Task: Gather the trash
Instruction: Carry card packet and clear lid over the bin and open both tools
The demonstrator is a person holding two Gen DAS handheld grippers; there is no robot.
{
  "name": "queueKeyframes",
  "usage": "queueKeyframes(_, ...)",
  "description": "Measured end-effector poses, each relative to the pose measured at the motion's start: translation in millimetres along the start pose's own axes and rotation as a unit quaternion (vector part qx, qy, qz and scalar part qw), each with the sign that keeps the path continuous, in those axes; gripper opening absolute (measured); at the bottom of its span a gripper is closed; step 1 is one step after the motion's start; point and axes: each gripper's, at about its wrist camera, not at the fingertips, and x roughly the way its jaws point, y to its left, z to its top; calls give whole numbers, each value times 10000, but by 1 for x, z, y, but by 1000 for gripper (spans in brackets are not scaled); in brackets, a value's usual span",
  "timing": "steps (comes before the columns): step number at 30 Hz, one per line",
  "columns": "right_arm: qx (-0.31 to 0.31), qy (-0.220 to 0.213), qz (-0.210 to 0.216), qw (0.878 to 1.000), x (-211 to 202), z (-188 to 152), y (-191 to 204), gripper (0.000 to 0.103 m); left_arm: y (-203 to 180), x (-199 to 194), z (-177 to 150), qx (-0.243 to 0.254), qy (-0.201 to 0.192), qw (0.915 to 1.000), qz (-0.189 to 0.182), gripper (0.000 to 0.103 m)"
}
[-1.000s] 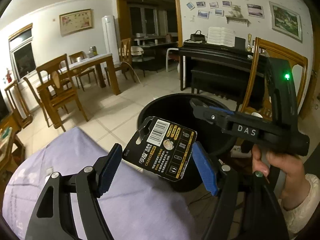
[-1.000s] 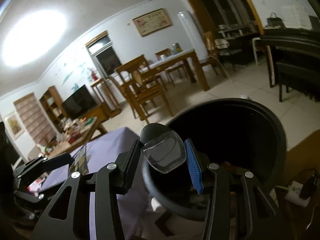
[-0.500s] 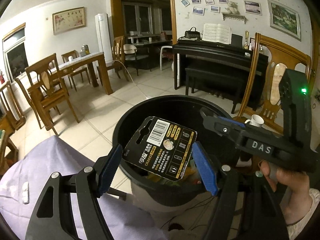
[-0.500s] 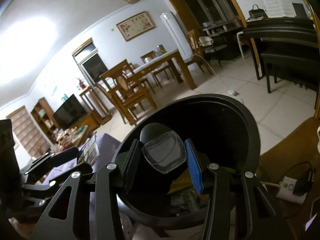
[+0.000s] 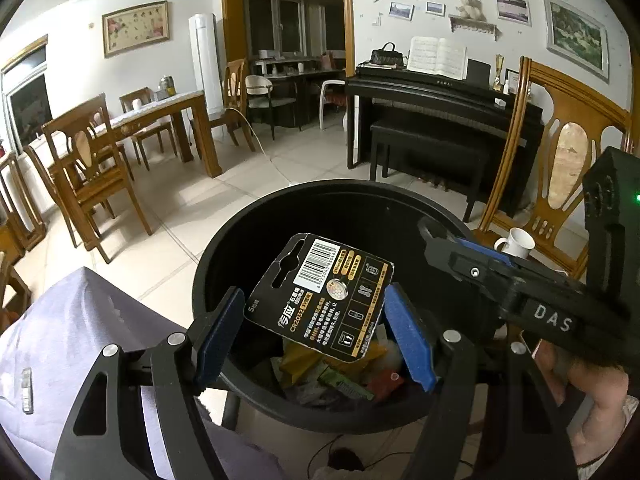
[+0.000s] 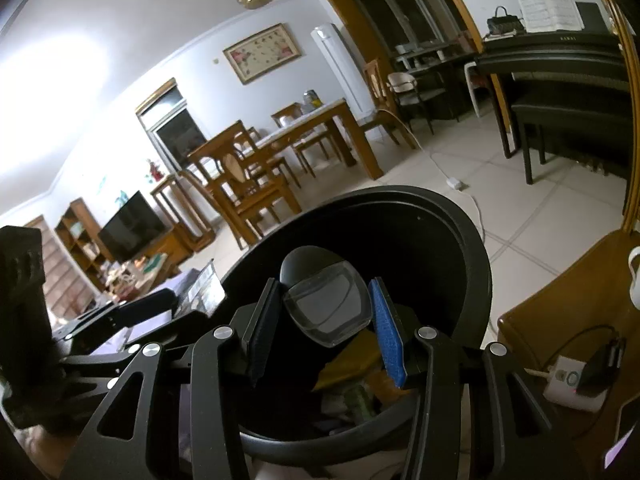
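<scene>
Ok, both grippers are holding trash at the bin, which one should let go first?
Probably the right gripper: its clear plastic shell hangs well inside the bin rim. The left gripper holds the battery card nearer the near rim.

Battery card (image 5: 320, 300): printed cardboard, slight sheen. Clear blister (image 6: 328, 306): glossy transparent plastic over a matt black backing. Bin (image 5: 256, 240): smooth black plastic, semi-gloss rim. Left gripper (image 5: 316, 334) and right gripper (image 6: 326, 330): matt black plastic frames, bright metal screws, blue textured pads. Table cover (image 5: 80, 328): lilac cloth, matt. Floor (image 5: 168, 236): glossy tile.
</scene>
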Motion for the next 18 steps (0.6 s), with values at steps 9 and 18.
queueKeyframes(9, 25, 15, 10, 10000, 2, -2, -3, 46, 1, 8, 1, -3, 88, 10000, 29, 71)
queueKeyframes(18, 23, 10, -2, 10000, 4, -3, -6, 46, -1, 11, 1, -15, 107, 9999, 31, 71)
